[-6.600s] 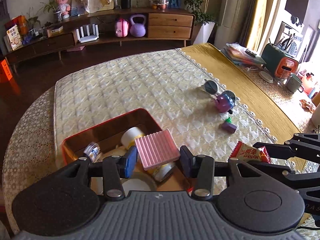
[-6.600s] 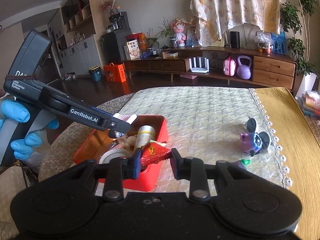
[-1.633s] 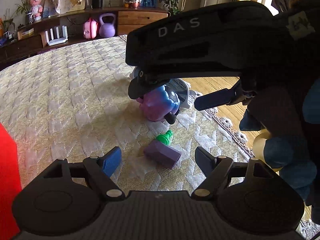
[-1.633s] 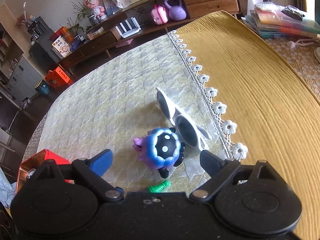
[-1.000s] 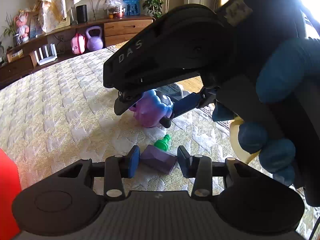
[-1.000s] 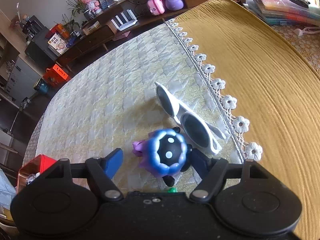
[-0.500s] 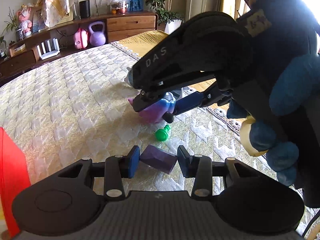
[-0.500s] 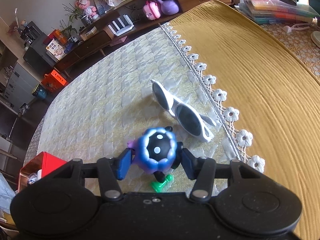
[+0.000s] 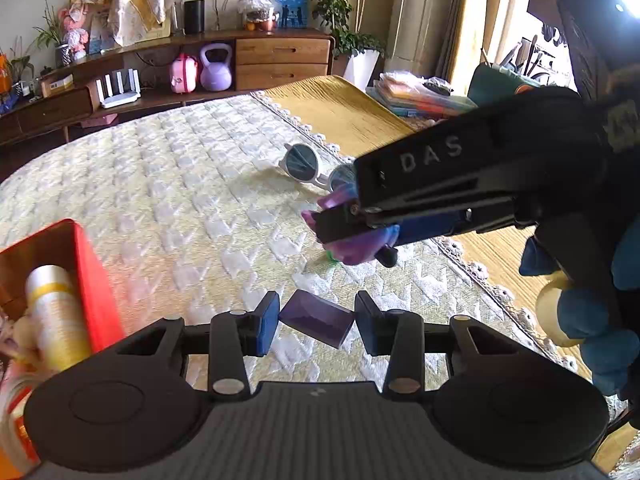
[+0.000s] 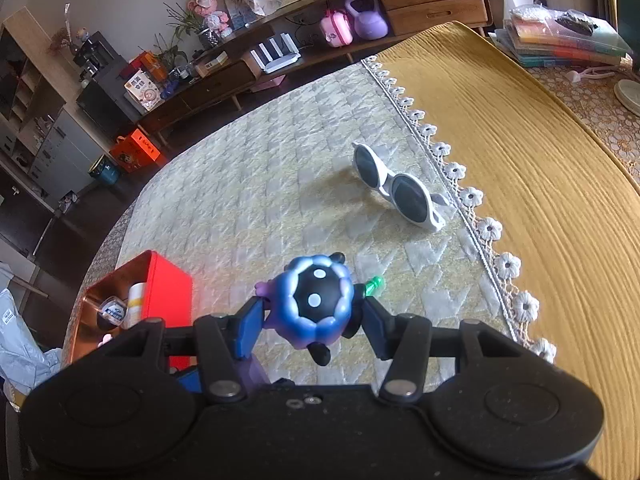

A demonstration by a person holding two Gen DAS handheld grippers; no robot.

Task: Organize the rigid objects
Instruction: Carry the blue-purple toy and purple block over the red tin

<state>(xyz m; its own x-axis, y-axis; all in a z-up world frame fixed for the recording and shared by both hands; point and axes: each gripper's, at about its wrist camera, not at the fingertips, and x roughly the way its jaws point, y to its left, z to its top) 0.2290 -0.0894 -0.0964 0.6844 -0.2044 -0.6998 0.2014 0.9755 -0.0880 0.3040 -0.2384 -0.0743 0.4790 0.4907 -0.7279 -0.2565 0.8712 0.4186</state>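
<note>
Mid-carry: left hand-held gripper (image 9: 316,322) clamped on purple block (image 9: 317,319), right hand-held gripper (image 10: 314,330) clamped on blue-purple toy figure (image 10: 316,304). Next, probably over to the red box (image 9: 94,280) off left, then release.

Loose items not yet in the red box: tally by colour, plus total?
Purple: 2, block in the left gripper, toy in the right gripper
White: 1, sunglasses on the cloth
Green: 1, small piece on the cloth
Total: 4
</note>
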